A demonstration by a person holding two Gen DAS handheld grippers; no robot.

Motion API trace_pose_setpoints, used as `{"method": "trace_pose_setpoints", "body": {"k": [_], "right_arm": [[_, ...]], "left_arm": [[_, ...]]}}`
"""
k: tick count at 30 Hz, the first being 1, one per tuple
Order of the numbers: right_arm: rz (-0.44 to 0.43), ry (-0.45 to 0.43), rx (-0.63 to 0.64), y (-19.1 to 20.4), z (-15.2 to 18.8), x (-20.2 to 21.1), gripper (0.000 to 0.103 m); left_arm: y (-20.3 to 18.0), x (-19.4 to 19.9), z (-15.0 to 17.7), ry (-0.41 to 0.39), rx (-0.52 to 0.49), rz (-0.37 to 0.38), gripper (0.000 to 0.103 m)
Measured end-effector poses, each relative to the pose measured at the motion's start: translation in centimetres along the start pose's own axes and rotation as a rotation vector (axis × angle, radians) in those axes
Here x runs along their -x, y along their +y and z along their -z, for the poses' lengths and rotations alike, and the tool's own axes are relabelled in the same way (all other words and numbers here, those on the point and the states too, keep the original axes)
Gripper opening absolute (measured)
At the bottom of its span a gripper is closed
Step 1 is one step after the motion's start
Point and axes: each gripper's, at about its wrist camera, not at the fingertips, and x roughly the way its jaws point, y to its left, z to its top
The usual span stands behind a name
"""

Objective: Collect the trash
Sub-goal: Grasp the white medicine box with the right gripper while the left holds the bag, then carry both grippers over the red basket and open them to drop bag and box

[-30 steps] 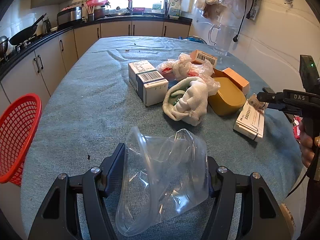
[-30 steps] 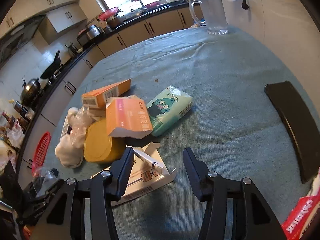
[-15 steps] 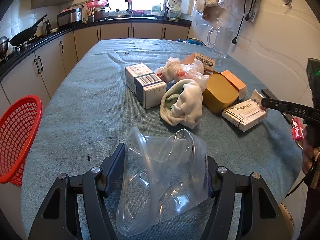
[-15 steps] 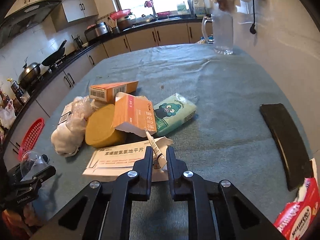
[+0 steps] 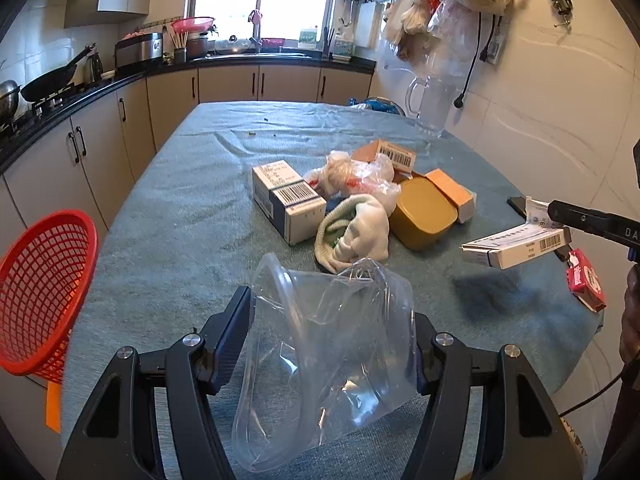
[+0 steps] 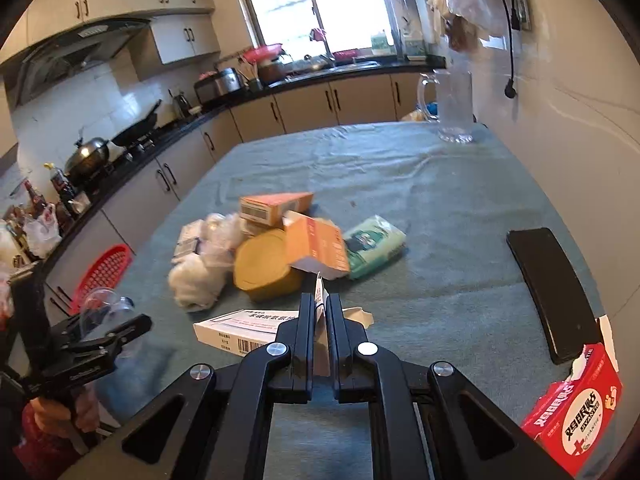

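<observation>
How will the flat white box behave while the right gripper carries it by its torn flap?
The white box probably is light: it hangs level above the table, held only by its flap in the right gripper. It may swing or tear loose, since the thin flap looks ragged.

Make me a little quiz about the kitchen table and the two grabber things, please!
1. True or false: the white box lies flat on the tablecloth.
2. What is between the fingers of the left gripper? A) a sock B) a clear plastic bag C) a phone
3. Fill in: the basket at the table's edge is coloured ____.

Key:
1. False. The right gripper is shut on its flap and the box hangs above its shadow.
2. B
3. Red
</observation>
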Motion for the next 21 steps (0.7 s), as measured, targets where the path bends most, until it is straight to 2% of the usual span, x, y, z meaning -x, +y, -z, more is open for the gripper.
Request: {"method": "trace_pose_setpoints", "body": {"k": [10, 14, 21], "right_arm": [[-0.094, -0.018, 0.006, 4.0, -1.7, -1.5, 0.007], [-0.130, -0.018, 0.031, 7.2, -2.8, -2.9, 0.007], [-0.190, -0.004, 0.063, 13.4, -4.6, -6.3, 0.007]], "left_arm": [[2.5, 2.5, -0.8, -0.046, 0.029, -0.048, 0.065], [5.1, 4.0, -1.0, -0.068, 0.062, -0.093, 0.065], [11.8, 6.7, -0.9, -0.105, 0.138, -0.197, 0.065]]}}
